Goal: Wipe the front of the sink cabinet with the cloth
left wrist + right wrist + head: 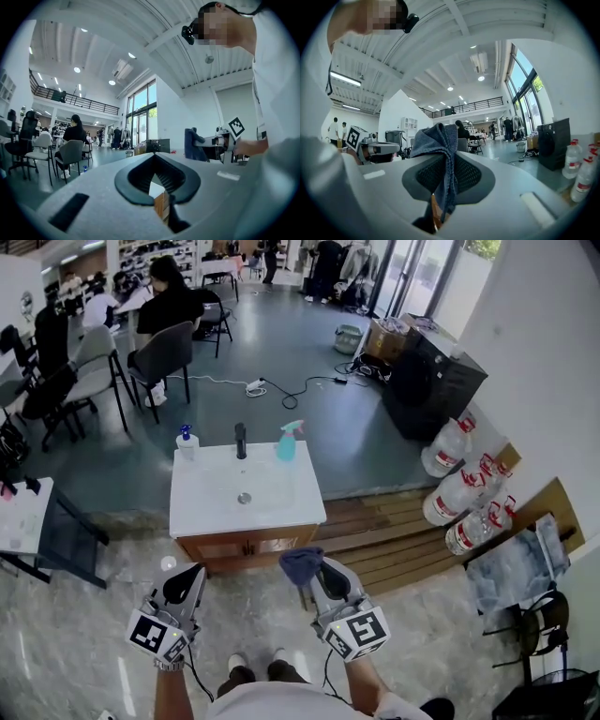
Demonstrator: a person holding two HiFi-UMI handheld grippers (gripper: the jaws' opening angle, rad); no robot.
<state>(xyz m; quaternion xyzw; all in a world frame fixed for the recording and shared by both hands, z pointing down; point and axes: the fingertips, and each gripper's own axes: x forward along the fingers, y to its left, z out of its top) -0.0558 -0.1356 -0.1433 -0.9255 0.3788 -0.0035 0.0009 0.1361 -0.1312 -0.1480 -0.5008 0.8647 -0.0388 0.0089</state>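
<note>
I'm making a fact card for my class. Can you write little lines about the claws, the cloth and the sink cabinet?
Left claw: shut, empty
Right claw: shut on the blue cloth
Cloth shape: bunched, poking out past the claw tips
Sink cabinet: wooden front, white top, just ahead of both claws
Wiping: not begun; cloth looks apart from the front
On top: black faucet, teal spray bottle, white pump bottle

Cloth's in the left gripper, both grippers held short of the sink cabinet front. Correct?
Not quite: the cloth is clamped in the right gripper, as the right gripper view shows. The left gripper is shut on nothing. Both are held short of the sink cabinet front.
</note>
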